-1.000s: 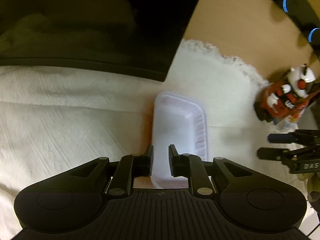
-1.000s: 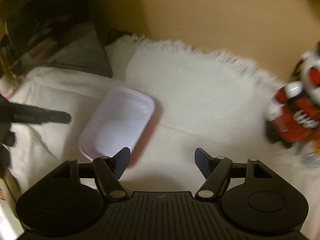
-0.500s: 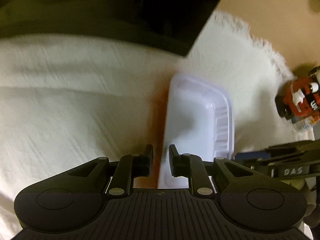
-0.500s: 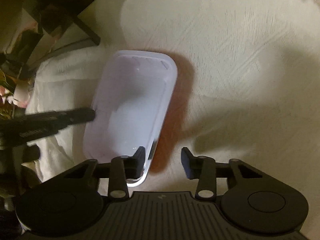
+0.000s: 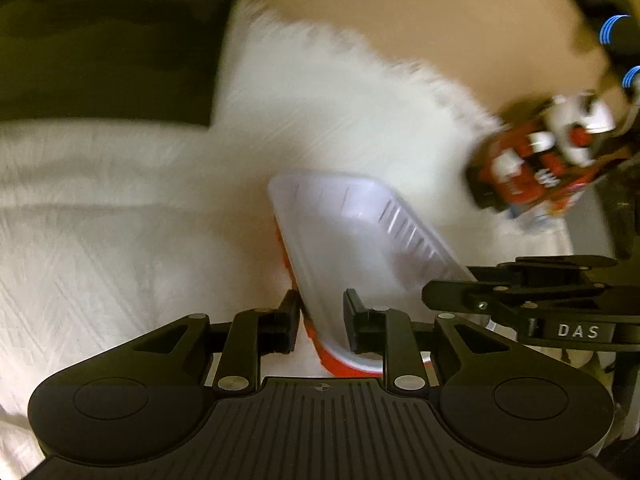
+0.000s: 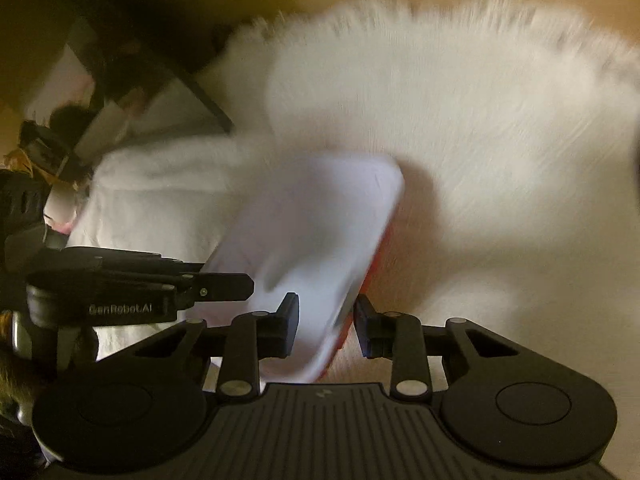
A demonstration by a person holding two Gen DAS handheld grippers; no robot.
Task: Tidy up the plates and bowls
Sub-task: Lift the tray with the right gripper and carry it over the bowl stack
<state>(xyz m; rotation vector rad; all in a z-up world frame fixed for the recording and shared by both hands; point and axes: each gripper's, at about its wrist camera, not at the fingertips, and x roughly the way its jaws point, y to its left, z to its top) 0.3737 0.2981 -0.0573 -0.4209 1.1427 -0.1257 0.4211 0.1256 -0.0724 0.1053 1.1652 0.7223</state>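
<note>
White rectangular plastic tray with orange underside (image 5: 352, 240) lies tilted on white textured cloth with fringed edge (image 5: 120, 240); bare cloth open to both sides. Left gripper (image 5: 320, 316) jaws opening, tray's left rim between them, a gap showing at the outer pad. Right gripper (image 6: 326, 322) jaws closing around the opposite rim, not clearly pressing yet. Red-and-white toy figure (image 5: 540, 160) near cloth's fringe. A second ago the right jaws stood wide, clear of the tray
</note>
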